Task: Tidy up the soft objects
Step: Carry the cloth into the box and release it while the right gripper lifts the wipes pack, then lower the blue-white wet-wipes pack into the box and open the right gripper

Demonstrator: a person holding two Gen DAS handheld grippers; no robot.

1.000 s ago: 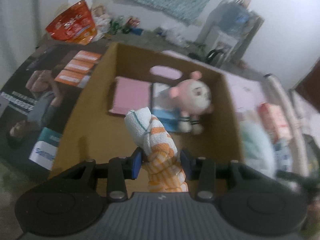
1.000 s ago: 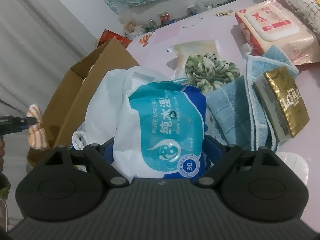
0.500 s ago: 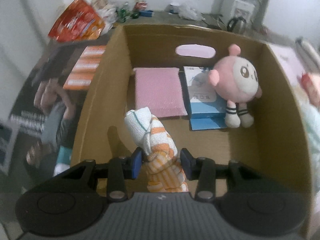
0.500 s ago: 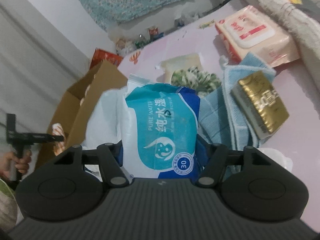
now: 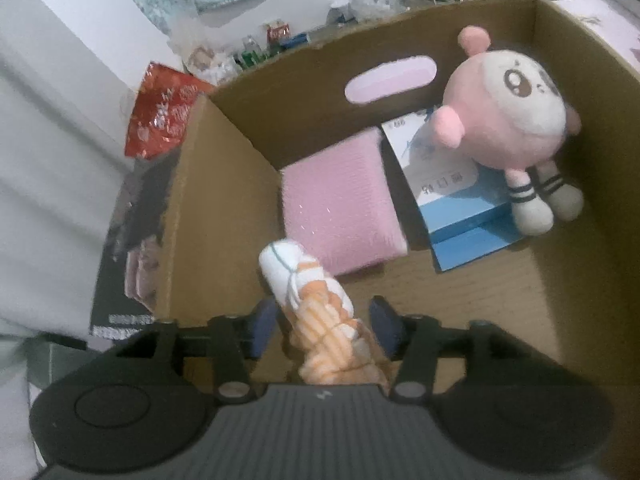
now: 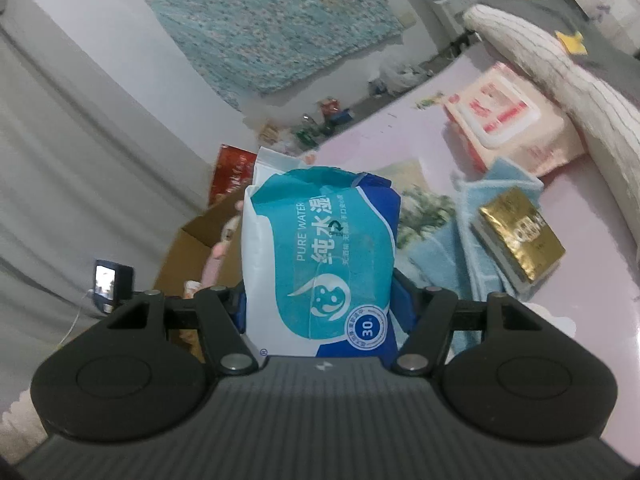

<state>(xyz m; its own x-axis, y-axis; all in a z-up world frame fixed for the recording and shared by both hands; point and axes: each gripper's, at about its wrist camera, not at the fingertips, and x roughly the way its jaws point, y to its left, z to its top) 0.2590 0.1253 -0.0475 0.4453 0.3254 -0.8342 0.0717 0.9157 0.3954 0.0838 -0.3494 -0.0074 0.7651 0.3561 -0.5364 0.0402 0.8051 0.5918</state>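
Box (image 5: 224, 184); towel (image 5: 320, 312) between parted fingers (image 5: 266, 322)

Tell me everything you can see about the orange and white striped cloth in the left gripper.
The striped cloth is a soft, rolled or bunched towel-like bundle, white at its far tip with a thin dark line, orange and white stripes nearer the camera. It sticks forward between the left gripper fingers, above the floor of the cardboard box, its tip close to the pink pad. The jaws have just been opening: gaps show on both sides of the cloth, so the pads no longer press it. What supports it underneath is hidden.
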